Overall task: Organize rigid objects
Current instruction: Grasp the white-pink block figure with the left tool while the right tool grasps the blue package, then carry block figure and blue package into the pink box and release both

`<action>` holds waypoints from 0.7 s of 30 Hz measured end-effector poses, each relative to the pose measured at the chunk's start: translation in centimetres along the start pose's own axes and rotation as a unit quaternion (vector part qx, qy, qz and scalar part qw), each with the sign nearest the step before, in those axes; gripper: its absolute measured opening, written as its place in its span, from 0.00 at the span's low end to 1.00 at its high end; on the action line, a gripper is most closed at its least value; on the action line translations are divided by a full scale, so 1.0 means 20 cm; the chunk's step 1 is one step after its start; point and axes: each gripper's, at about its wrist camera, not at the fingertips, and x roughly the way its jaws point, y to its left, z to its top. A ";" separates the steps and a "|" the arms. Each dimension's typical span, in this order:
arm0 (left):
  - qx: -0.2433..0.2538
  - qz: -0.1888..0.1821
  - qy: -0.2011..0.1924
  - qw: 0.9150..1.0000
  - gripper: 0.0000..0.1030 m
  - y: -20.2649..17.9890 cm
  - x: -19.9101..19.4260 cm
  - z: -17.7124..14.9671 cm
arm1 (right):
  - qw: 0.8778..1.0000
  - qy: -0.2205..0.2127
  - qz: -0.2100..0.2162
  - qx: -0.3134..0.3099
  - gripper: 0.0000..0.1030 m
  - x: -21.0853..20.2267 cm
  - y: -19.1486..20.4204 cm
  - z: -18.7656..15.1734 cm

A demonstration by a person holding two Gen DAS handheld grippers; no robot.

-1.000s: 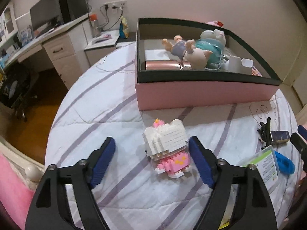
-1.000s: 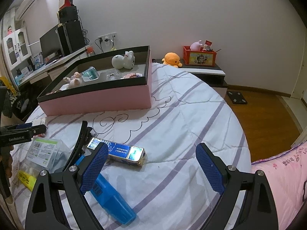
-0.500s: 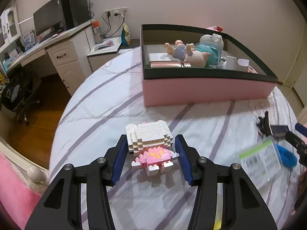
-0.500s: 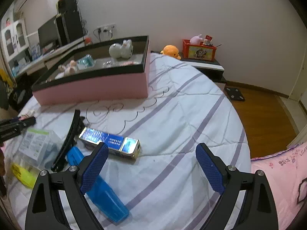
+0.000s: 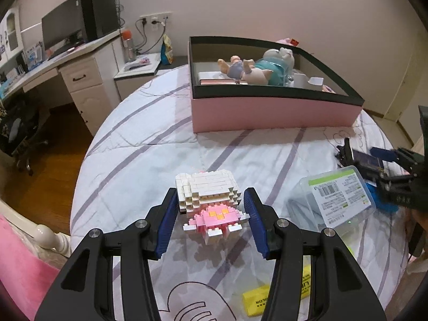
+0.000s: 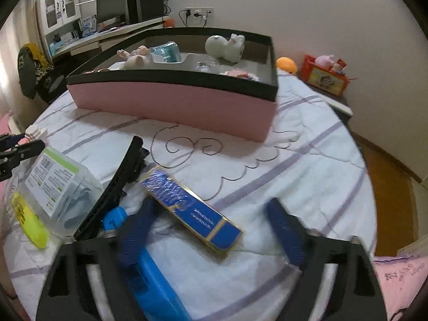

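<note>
Left gripper [image 5: 210,220] with its 2 blue-padded jaws closed against the flanks of a white-and-pink brick-built figure [image 5: 210,200]; whether the figure is clear of the bedspread [image 5: 149,144] cannot be told. The figure sits between the jaws, its head pointing away from the camera toward the pink storage box [image 5: 270,107], which lies straight ahead and well apart across the quilt. Judged from the task, the coming move is a forward carry over the box's black rim; the figure's long axis already runs roughly along that line.

Right gripper [image 6: 211,234] with jaws spread wide and holding nothing. A blue-and-gold flat box [image 6: 192,211] lies partly between them, its long axis diagonal to the jaw line, so a wrist turn would probably be needed before closing. Beside it: a black hair clip [image 6: 117,182], a bright blue case [image 6: 149,281] partly under the left jaw, a clear labelled plastic box [image 6: 58,184] and a yellow packet [image 6: 29,219]. The right gripper is the nearer one to this cluster.

The box already holds a doll [image 5: 240,67], a white animal figure [image 6: 226,46] and a white tray [image 6: 174,61]. Everything rests on a round bed with a white, purple-striped quilt. Around it: a desk [image 5: 67,61] with monitor [image 5: 62,28], wooden floor [image 6: 393,184], an orange plush [image 6: 286,64] and a red toy crate [image 6: 325,77] on a low stand.
</note>
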 end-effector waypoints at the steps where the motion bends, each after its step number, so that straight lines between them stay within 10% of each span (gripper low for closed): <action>1: 0.000 0.000 -0.001 1.000 0.49 0.00 0.00 0.00 | 1.000 -0.007 0.006 0.003 0.48 -0.02 0.00 0.00; 5: -0.002 -0.004 -0.005 1.000 0.49 0.00 -0.02 0.00 | 0.999 -0.024 0.022 0.029 0.21 -0.04 -0.02 -0.02; 21: 0.010 -0.016 -0.075 0.997 0.49 -0.09 -0.21 0.07 | 0.987 -0.133 -0.017 0.086 0.20 -0.33 0.04 0.00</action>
